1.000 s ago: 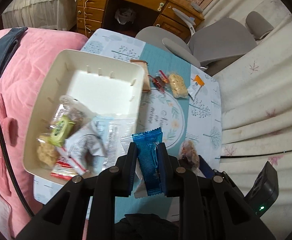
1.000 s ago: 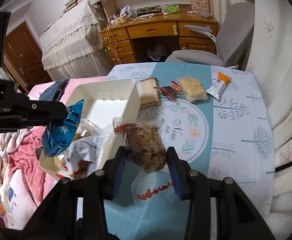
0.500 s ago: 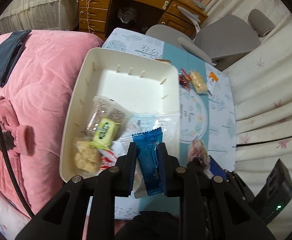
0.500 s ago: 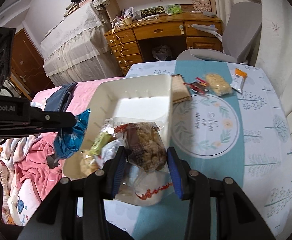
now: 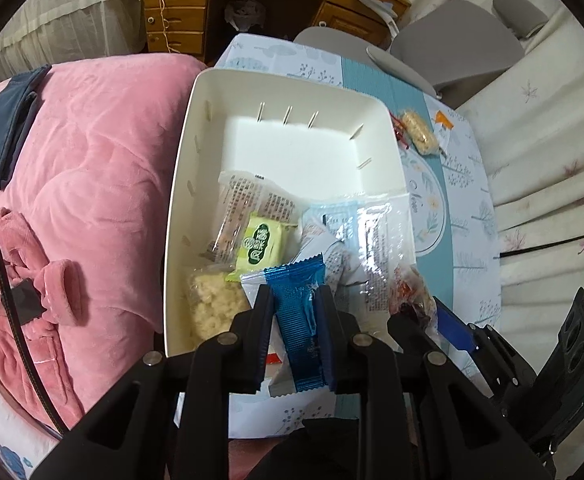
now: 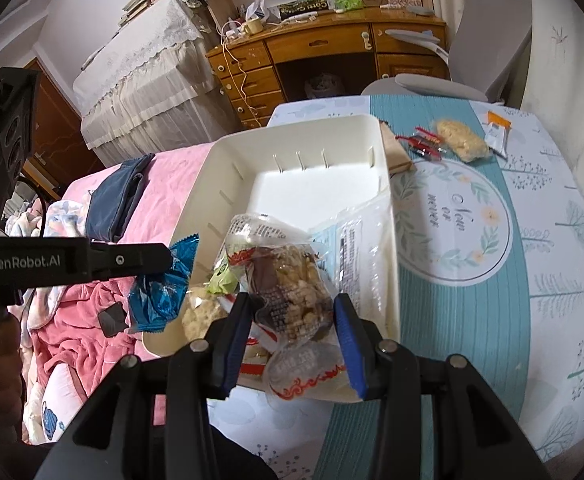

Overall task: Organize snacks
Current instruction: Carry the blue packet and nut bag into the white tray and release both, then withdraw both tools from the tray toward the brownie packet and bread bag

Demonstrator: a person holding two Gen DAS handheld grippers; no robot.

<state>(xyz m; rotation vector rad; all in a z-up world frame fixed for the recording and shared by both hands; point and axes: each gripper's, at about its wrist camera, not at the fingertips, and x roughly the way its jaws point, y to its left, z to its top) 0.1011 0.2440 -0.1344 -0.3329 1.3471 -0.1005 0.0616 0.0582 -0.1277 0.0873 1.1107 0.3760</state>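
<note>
While pointing down over the near end of the big cream plastic bin (image 5: pixel 196 152), holds tight: left black two-finger gripper (image 5: pixel 296 328) clenched on a thin shiny blue foil snack packet (image 5: pixel 297 320), packet standing up between the two pads. Seen from the right wrist view, same blue packet (image 6: pixel 160 284) hanging crumpled just past the bin's left wall (image 6: pixel 212 184), above the pink bed cover (image 6: pixel 92 320). Right black gripper with blue pads (image 6: pixel 292 332) squeezing a clear bag of brown and pale puffed rice snack (image 6: pixel 292 292), one pad on each side, bag sitting over the bin's near right part. Inside the bin, at the near end, a heap: small green square packet (image 5: pixel 262 246), clear bag of pale crumbly rice cake (image 5: pixel 214 308), clear wrapper with black print (image 5: pixel 248 208), and a big clear and light-blue printed bag (image 5: pixel 371 240) leaning over the right wall. Far half of the bin bare and white. On the blue and white tablecloth (image 6: pixel 511 320), well apart from the bin: yellow rice bar in clear wrap (image 6: pixel 461 140), red wrapped sticks (image 6: pixel 421 144), small white and orange sachet (image 6: pixel 497 130). Flat brown packet (image 6: pixel 395 152) touching the bin's far right corner.
</note>
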